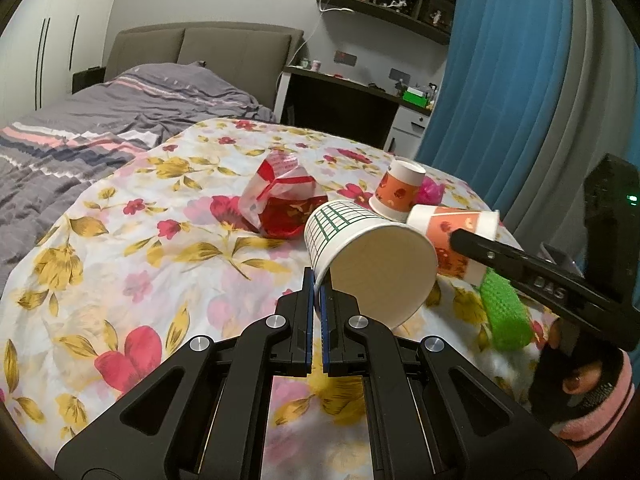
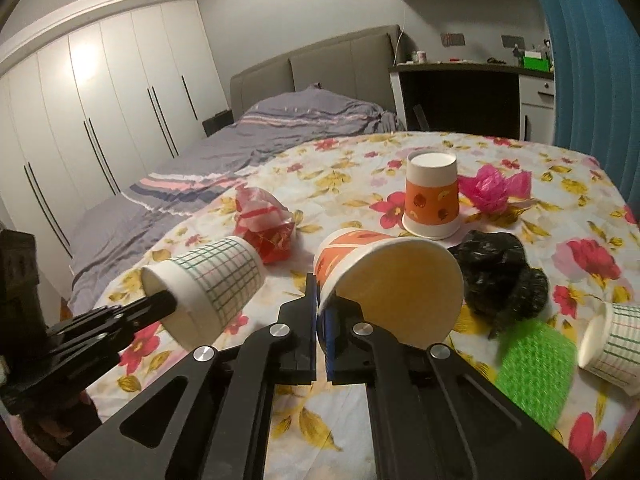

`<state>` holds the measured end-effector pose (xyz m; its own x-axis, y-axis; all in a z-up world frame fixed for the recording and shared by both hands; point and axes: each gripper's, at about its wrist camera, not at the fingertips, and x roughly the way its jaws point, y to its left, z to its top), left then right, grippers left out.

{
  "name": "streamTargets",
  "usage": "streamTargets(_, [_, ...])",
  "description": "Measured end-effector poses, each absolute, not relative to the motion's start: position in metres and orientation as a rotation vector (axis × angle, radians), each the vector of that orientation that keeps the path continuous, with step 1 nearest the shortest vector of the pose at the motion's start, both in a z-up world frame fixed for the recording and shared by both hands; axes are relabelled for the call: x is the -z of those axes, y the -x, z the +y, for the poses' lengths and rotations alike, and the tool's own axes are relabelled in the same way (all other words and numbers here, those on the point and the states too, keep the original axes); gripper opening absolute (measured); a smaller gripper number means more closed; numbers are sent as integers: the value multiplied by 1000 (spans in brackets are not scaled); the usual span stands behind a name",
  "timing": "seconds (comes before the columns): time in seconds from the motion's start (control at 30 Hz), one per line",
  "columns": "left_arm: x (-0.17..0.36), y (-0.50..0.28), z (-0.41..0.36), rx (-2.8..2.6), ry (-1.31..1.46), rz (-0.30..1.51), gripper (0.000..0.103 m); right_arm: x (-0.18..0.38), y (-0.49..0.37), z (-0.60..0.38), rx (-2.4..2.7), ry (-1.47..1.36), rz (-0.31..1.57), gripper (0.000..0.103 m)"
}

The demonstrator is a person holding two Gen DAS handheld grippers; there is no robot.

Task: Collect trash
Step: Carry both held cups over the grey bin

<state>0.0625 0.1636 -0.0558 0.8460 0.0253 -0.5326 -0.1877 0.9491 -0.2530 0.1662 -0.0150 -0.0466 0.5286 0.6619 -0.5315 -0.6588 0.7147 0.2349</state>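
Left wrist: both tongs (image 1: 317,294) (image 2: 322,308) clamp cup rims, grid cup (image 1: 360,256) and orange cup (image 2: 384,280), mouths facing camera.

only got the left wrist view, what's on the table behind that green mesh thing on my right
Observer: A crumpled black bag lies just behind the green mesh.
Operator: any cups i cant see
Observer: Yes, a second grid cup lies on its side, right of the mesh.
Operator: how's the right tool gripping
Observer: The right tool pinches the held orange cup by its rim, with the rim between its pads.
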Motion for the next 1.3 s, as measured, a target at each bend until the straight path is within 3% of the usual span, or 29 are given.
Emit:
streamTargets(0.6, [31, -61, 97, -27, 219, 520, 2, 7, -101, -125, -672, -51, 493, 4])
streamTargets(1.3, [0, -111, -29, 229, 108, 499, 2, -2, -98, -255, -399, -110, 425, 4])
